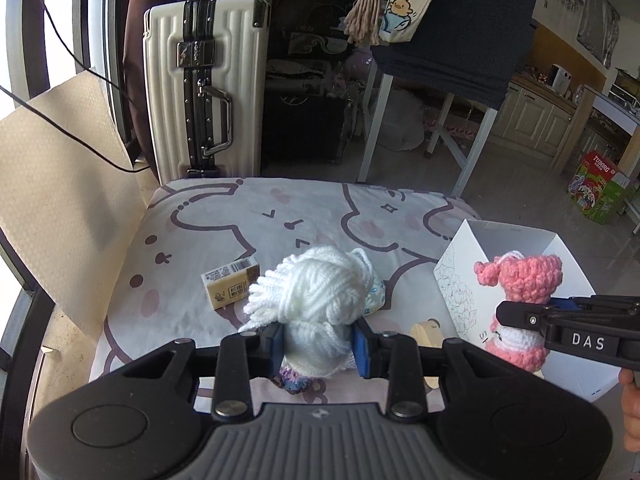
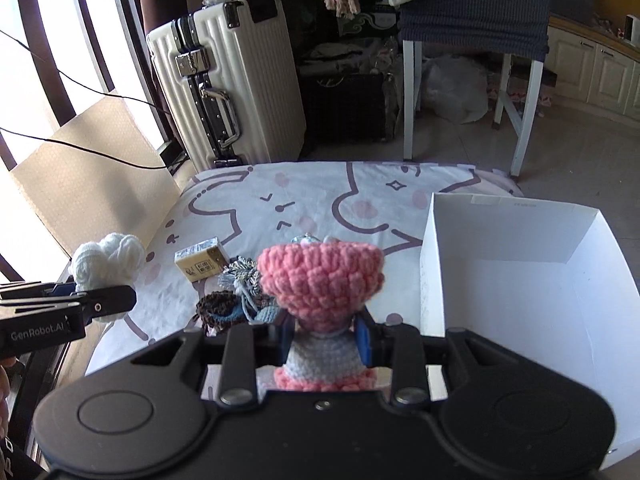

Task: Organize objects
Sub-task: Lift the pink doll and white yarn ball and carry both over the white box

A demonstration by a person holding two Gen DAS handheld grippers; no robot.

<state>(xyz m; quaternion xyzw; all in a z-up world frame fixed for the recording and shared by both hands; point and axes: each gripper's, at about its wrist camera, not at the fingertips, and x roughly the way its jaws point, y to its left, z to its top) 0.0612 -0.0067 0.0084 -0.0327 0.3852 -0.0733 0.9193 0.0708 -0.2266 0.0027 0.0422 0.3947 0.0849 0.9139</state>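
My left gripper point(image 1: 318, 344) is shut on a white yarn doll point(image 1: 316, 296) and holds it above the printed cloth point(image 1: 248, 224); it also shows in the right wrist view point(image 2: 108, 264), at the left. My right gripper point(image 2: 324, 336) is shut on a pink and white crochet doll point(image 2: 320, 276), just left of the open white box point(image 2: 520, 248). In the left wrist view the pink doll point(image 1: 524, 280) hangs in front of the box point(image 1: 460, 280). A small tan carton point(image 1: 230, 282) lies on the cloth. A pile of dark and blue crochet pieces point(image 2: 236, 300) lies near it.
A white suitcase point(image 1: 204, 88) stands behind the cushioned surface. A cardboard sheet point(image 1: 52, 184) leans at the left by the window. A chair with a dark cover point(image 1: 452, 52) stands behind at the right. A wooden item point(image 1: 426, 332) lies beside the box.
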